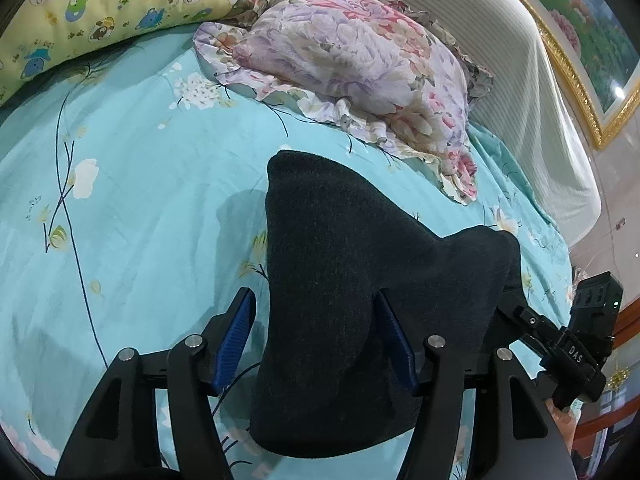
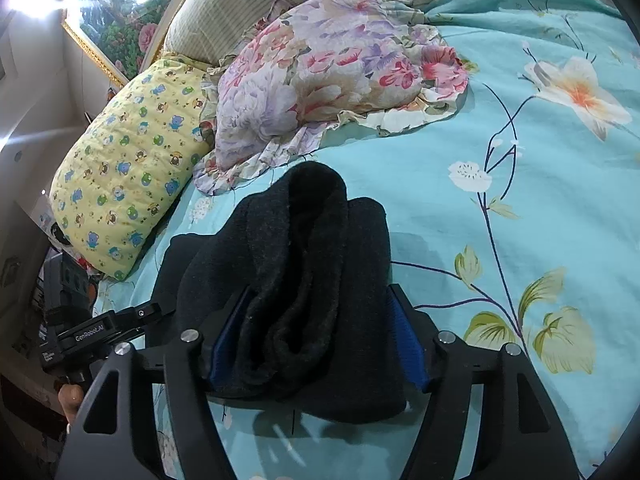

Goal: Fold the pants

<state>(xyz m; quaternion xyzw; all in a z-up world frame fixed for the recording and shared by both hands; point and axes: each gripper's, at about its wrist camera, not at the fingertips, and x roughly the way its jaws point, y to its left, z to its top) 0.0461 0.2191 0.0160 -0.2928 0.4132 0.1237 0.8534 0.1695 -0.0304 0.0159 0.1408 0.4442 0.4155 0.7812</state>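
Pants (image 1: 340, 280): dark, bunched on the teal sheet (image 1: 140, 184).
Left gripper (image 1: 316, 344): jaws wide, pants between, left pad clear.
Right gripper (image 2: 316, 340): jaws parted around pants; grip unclear.

A home bedroom: a bed (image 1: 132, 168) under a turquoise flowered sheet, a floral pillow (image 1: 352, 76), a yellow bear-print pillow (image 2: 128, 160), a striped headboard (image 1: 520, 80) and a gilt-framed painting (image 1: 588, 32) on the wall.
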